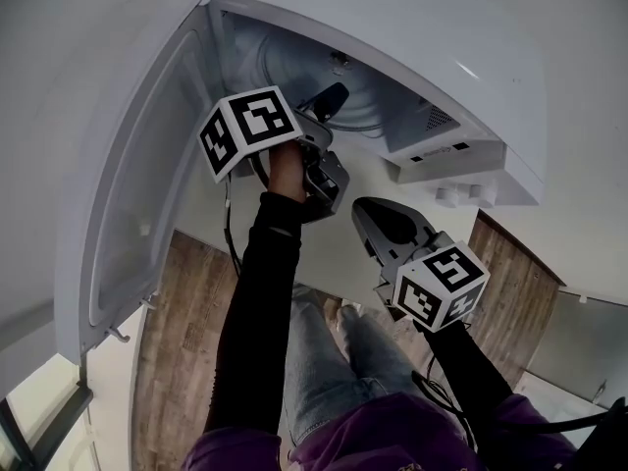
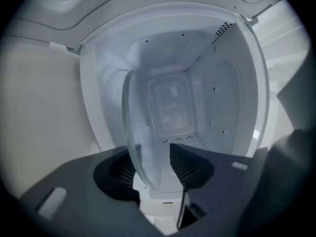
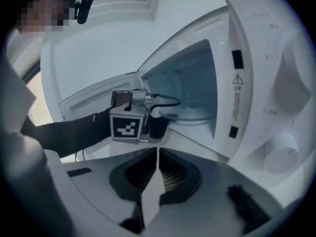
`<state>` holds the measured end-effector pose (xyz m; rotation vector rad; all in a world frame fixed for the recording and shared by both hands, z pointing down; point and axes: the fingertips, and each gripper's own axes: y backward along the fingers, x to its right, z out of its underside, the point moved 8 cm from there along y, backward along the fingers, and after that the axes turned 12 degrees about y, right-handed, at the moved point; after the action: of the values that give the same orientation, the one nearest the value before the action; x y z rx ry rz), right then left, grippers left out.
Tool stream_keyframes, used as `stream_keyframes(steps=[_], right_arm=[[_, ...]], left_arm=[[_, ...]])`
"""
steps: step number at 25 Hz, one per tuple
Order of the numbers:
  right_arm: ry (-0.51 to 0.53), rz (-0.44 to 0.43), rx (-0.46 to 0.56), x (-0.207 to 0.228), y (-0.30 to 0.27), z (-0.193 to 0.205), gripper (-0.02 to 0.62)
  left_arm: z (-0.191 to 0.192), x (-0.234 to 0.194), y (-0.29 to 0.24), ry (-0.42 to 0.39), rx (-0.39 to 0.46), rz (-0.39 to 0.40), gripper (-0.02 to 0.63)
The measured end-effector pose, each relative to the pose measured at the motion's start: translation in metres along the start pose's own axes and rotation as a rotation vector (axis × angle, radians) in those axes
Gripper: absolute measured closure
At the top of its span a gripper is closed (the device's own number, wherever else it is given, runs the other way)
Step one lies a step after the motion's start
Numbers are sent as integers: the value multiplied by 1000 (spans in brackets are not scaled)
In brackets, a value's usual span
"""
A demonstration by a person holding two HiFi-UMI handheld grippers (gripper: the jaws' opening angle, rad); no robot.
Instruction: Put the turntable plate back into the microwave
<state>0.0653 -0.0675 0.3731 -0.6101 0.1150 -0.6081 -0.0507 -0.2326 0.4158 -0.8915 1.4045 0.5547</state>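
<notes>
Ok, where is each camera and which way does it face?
Head view: on the person's head, facing down at the open microwave; shows sleeves, legs, left gripper and right gripper.
Left gripper view: on the left gripper, facing into the microwave; its open jaws flank the plate.
Right gripper view: on the right gripper, facing the microwave's front; shows its shut jaws, the left gripper and a sleeve.
Shared: both gripper views show the plate and the microwave's inside.
</notes>
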Motion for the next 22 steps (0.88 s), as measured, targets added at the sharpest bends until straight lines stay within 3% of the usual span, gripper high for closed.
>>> stream_keyframes(steps=[6,11,17,22], right_arm=[[43,72,43,14,-28,-16,574],[168,130,66,17,-55,-37,574],[129,110,92,28,-79,-44,575],[181,116,102,26,-82,-45,577]], left_arm=[[0,0,-1,-6,-30,-7,420],[-1,1,0,-10,-37,-8,420],[-1,1,-1,-12,-67,2,410],[0,2,-1,-22,-78,4,410]])
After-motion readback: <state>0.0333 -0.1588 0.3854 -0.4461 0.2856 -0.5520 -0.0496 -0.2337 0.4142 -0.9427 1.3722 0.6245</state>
